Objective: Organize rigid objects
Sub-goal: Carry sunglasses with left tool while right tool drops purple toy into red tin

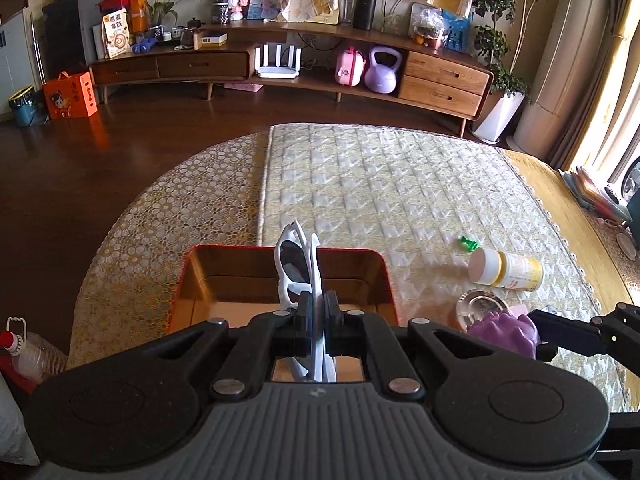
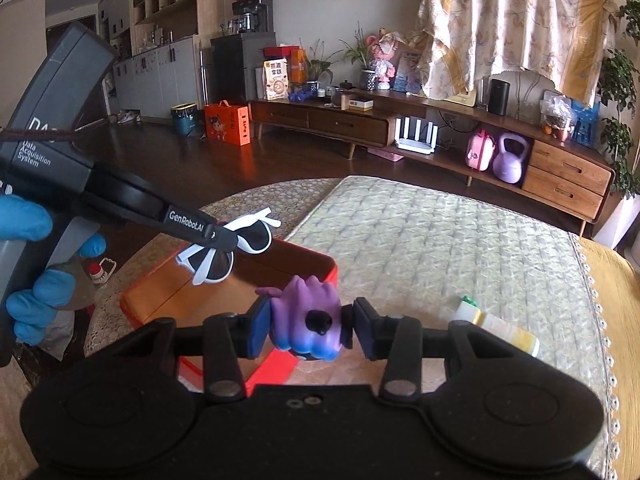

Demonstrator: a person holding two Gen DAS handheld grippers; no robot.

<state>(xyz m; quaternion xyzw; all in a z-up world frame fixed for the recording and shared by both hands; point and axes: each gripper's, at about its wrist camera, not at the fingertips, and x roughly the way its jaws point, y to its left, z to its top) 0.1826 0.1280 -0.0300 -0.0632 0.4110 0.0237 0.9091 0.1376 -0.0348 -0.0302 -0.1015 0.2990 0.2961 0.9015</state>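
Left gripper (image 1: 316, 312) was clamped tight on white-framed dark-lens sunglasses (image 1: 294, 268), held above the open red-walled box with tan floor (image 1: 184, 280). Right gripper (image 2: 308, 326) was part-open, pads squeezing a purple-blue spiky toy figure (image 2: 306, 320) beside the box's near corner, over the quilted table cover (image 2: 440, 248).

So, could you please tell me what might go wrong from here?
1. The left tongs pinch the white sunglasses by thin folded arms only; they might twist or slip above the red tray.
2. The right tongs hold a rounded purple toy, which could squirt out.
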